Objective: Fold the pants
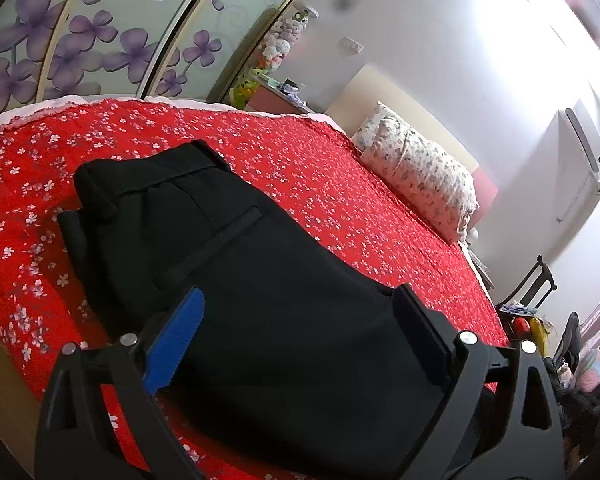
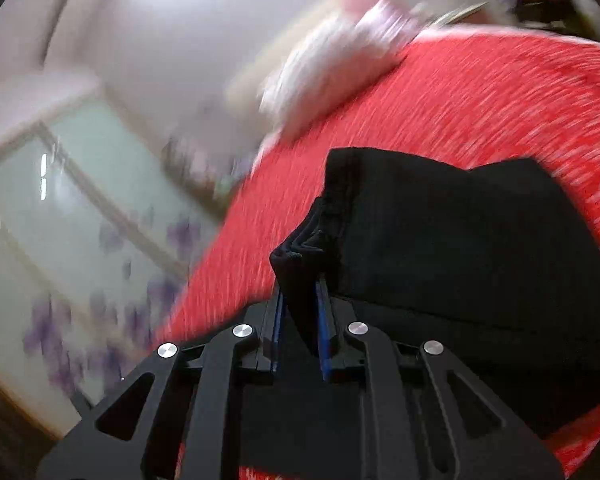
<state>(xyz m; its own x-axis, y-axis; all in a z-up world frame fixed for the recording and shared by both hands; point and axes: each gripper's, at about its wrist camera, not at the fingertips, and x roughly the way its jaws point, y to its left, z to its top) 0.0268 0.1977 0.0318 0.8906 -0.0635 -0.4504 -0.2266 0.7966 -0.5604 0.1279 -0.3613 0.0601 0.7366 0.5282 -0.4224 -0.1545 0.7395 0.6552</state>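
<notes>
While the right gripper (image 2: 300, 304) was clenched on a bunched edge of the black pants (image 1: 236, 264) lying on the red floral bedspread (image 1: 340, 184), the left gripper (image 1: 296, 316) hung released above them, jaws spread wide. Judging by the blur, a fast pull could slide that smooth, matte cloth free and skew the fold.

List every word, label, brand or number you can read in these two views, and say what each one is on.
No readable text in either view.
Black pants: no tag or label showing.
Red floral bedspread: flower print only.
Pillow: pattern, no words.
Wardrobe doors: purple flowers, no lettering.
The right wrist view is motion-blurred.
</notes>
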